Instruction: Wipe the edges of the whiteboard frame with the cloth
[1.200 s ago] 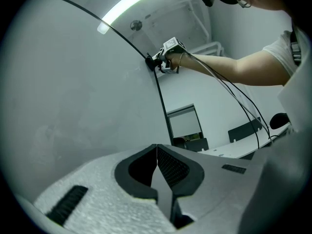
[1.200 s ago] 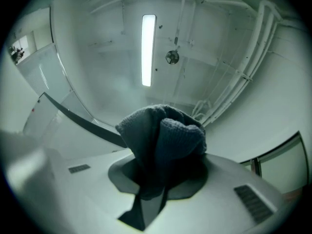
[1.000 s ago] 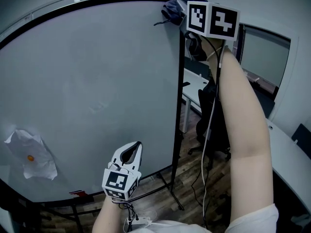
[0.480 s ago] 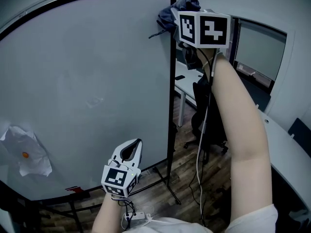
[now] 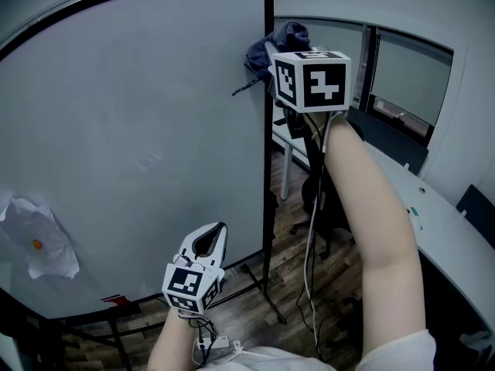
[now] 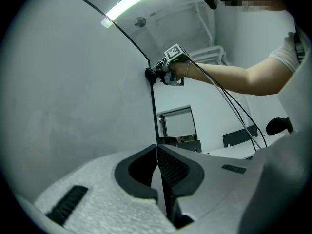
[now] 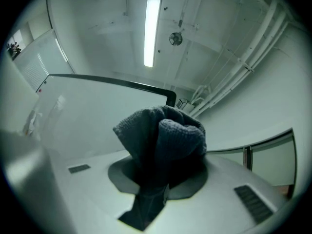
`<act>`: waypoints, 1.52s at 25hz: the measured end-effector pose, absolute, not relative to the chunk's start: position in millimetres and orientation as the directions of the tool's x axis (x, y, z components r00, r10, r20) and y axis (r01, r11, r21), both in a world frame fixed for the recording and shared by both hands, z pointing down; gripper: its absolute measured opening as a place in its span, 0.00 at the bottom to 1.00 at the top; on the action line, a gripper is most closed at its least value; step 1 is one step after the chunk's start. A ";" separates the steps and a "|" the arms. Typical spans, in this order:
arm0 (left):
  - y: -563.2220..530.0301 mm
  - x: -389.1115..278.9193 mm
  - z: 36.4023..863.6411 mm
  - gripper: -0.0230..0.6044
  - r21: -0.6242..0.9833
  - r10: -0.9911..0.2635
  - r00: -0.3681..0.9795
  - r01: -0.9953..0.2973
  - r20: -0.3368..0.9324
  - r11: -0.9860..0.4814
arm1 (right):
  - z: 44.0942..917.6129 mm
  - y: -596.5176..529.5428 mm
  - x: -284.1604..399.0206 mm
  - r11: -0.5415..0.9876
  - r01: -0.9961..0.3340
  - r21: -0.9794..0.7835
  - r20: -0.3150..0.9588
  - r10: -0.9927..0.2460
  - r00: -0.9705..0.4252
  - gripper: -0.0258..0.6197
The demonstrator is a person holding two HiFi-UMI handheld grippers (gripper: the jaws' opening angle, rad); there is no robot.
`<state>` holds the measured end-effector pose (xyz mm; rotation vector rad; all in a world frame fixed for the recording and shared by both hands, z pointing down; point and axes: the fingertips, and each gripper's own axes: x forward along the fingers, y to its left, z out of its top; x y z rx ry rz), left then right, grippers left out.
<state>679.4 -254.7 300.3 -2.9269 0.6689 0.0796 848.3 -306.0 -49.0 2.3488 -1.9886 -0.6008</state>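
The whiteboard [image 5: 139, 130] has a thin black frame [image 5: 267, 168]. My right gripper [image 5: 283, 62], arm raised, is shut on a dark blue cloth [image 5: 267, 49] and holds it against the frame's right edge, a little below the top right corner. In the right gripper view the bunched cloth [image 7: 163, 135] fills the jaws, with the frame's top edge [image 7: 112, 82] behind it. My left gripper [image 5: 218, 232] hangs low in front of the board's lower right part, shut with nothing in it. In its own view the left gripper [image 6: 157, 151] looks up along the frame edge [image 6: 152, 111].
A crumpled white sheet [image 5: 35, 242] sticks to the board at the lower left. The board's stand legs [image 5: 267, 304] spread over the wood floor. A desk chair [image 5: 321, 199] and white desks [image 5: 441, 222] stand right of the board. A cable [image 5: 312, 230] hangs from my right gripper.
My right gripper has slid the cloth from the top right corner down the frame's right edge. The left gripper has stayed in place, shut.
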 end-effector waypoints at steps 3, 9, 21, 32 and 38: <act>-249.9 680.7 304.5 0.07 -0.136 -0.418 0.905 -0.425 -0.072 -0.895 | -34.7 -306.6 847.1 -0.193 -0.948 0.253 -0.271 -0.955 0.122 0.16; -248.9 678.7 317.5 0.07 -0.127 -0.417 0.907 -0.420 -0.055 -0.898 | 0.5 -308.6 846.2 -0.193 -0.950 0.244 -0.263 -0.956 0.127 0.16; -240.1 685.1 349.9 0.07 -0.068 -0.401 0.916 -0.401 -0.014 -0.913 | 86.4 -309.9 847.7 -0.153 -0.955 0.256 -0.153 -0.981 0.116 0.16; -236.9 687.0 387.1 0.07 -0.005 -0.405 0.914 -0.405 0.037 -0.914 | 173.2 -311.8 847.0 -0.113 -0.966 0.234 -0.032 -0.994 0.108 0.16; -234.3 683.4 403.5 0.07 0.009 -0.408 0.911 -0.409 0.062 -0.912 | 229.2 -312.8 844.1 -0.086 -0.977 0.196 0.046 -0.994 0.096 0.16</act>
